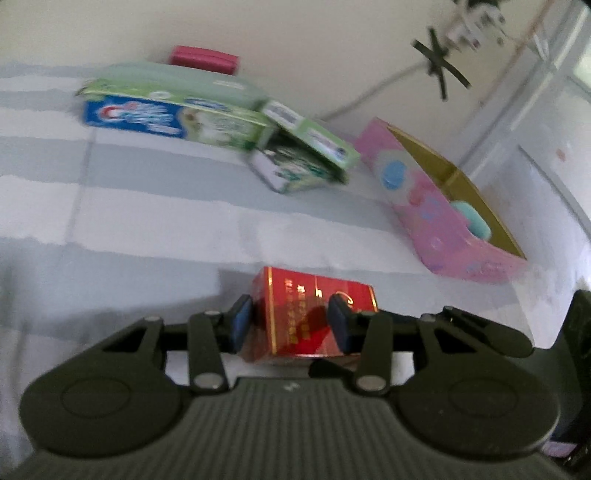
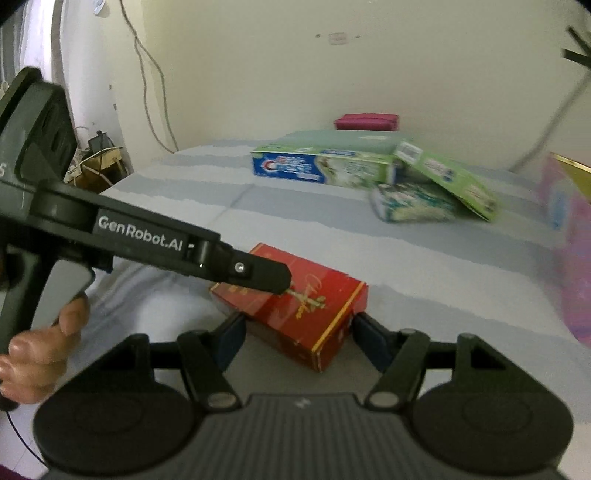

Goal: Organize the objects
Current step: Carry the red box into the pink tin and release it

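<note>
Left wrist view shows a bed [image 1: 155, 221] covered in a grey-and-white striped sheet, pushed up against a pale wall [image 1: 295, 33] with a cable running down it. Toward the far edge lie two green toothpaste boxes, a long one [image 1: 173, 107] and a shorter one [image 1: 306, 155] tilted against its end; a dark pink case [image 1: 203, 59] sits behind them by the wall. A pink cardboard box [image 1: 443, 214], open on top, holds a teal item (too blurred to name).

The left gripper [image 1: 291, 325] has its jaws closed against both sides of a red box [image 1: 314, 314] with gold trim, which rests on the sheet. The right wrist view shows the same red box [image 2: 314, 314] from the other side, lying between the right gripper [image 2: 295, 339] jaws, which stand wide apart; contact with the box cannot be made out. A hand [image 2: 40, 354] grips the left tool's handle.
</note>
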Demonstrator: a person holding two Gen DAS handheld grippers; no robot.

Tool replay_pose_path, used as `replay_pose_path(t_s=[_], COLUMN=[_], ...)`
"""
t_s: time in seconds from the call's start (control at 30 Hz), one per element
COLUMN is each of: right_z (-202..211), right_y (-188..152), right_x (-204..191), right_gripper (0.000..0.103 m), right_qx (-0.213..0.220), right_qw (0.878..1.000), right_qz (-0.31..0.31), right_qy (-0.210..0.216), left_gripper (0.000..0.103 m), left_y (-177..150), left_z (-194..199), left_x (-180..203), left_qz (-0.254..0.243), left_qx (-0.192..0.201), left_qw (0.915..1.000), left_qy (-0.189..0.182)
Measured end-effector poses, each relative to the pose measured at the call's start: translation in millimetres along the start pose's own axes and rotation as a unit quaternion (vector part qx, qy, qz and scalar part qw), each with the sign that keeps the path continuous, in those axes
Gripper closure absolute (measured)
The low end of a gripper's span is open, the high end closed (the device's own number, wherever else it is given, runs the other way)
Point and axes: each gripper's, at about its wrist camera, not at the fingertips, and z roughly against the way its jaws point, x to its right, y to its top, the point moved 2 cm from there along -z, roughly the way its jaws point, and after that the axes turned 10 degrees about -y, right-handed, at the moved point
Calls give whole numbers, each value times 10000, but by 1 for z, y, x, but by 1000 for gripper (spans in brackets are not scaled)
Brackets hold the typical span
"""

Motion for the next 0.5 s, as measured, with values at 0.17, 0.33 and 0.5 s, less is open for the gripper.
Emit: replay_pose_path(t_s=[0.17, 0.33, 0.5], right_z=[19, 58, 78], right_y=[0, 11, 18], right_x=[25, 74, 132], right_gripper=[37, 37, 37], right_qx=[292, 1021, 1575], right_qw=[9991, 9913, 9743], right_qz=[-161, -301, -480], right_qy=[-243, -773, -1535], left_gripper=[56, 56, 52], left_y=[20, 54, 77], left_z=[-16, -38, -84], left_x=[51, 120, 191], left_qz=[-486, -1026, -1744], left_qx=[23, 178, 293], left_qw=[9988, 9935, 9818], left_qy=[-100, -466, -693])
